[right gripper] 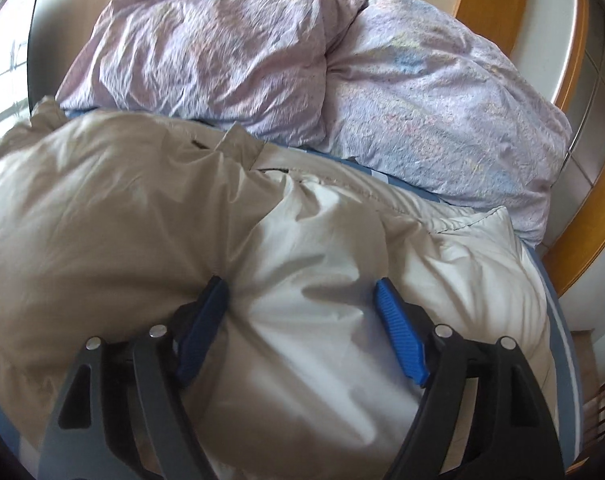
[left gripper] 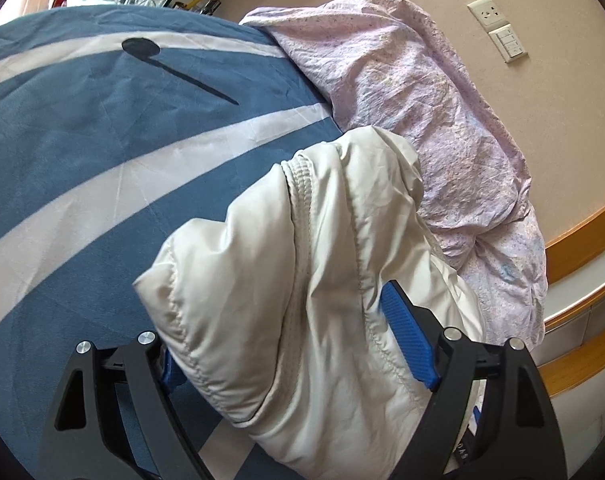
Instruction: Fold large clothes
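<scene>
- The bed (left gripper: 82,152) carries everything, spread with a blue cover crossed by broad white stripes, and a wooden frame runs along its far edge.
- My padded cream-white jacket (right gripper: 322,280) with stitched quilting lies bunched on the bed, its far side close to the pillows, by the bed's right edge.
- Two crinkled lilac pillows (right gripper: 262,60) sit side by side along the far edge of the bed, against the beige wall.
- My left hand-held gripper (left gripper: 286,332) stands open, a fold of the jacket bulging between its blue ribbed pads; I cannot tell whether the pads press it.
- My right hand-held gripper (right gripper: 302,320) is open too, both pads dug into the jacket's puffed fabric.
- A white wall socket (left gripper: 488,12) sits above a switch plate on the wall.
</scene>
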`<state>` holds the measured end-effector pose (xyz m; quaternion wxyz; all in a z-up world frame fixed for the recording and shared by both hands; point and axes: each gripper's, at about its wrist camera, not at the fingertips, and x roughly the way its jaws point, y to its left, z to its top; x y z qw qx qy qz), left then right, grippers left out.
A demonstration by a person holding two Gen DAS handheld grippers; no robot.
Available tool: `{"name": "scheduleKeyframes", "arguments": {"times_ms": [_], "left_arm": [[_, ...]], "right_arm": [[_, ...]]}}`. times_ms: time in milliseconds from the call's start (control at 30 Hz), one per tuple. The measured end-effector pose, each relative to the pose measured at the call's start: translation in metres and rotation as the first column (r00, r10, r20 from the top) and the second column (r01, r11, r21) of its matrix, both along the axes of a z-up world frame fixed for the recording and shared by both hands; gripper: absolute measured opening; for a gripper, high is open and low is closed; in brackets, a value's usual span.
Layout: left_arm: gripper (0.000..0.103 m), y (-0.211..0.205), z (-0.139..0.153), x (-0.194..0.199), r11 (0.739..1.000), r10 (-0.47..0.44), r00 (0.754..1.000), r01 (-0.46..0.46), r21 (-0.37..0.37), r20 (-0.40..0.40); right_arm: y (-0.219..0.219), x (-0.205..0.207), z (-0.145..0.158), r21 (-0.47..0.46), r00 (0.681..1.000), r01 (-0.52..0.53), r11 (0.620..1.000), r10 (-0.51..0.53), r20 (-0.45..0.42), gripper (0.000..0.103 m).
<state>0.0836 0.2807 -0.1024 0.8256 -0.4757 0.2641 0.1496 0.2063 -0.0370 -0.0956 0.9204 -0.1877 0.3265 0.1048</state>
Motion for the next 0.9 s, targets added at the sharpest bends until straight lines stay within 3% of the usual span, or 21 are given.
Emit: {"name": "scheduleKeyframes", "arguments": {"times_ms": [200,433,800,900], "left_arm": [[0.084,0.000,0.001,0.011,1.000,0.013,1.000,-0.013,-0.018,-0.004],[0.083,0.005,-0.002,0.016,0.998,0.045,0.999,-0.045,-0.042,-0.003],[0.064,0.005,0.004,0.015,0.997,0.056,0.998,-0.055,-0.047,0.026],[0.049,0.000,0.014,0.014,0.999,0.040,0.998,-0.040,-0.010,0.051]], "right_arm": [[0.016,-0.002,-0.012,-0.118,1.000,0.006,0.993,-0.002,0.031,0.077],[0.024,0.001,-0.018,-0.176,1.000,0.004,0.984,0.002,0.031,0.077],[0.028,-0.002,-0.022,-0.195,0.998,0.017,0.981,-0.005,0.062,0.077],[0.028,-0.002,-0.021,-0.197,0.998,0.017,0.980,-0.004,0.061,0.077]]}}
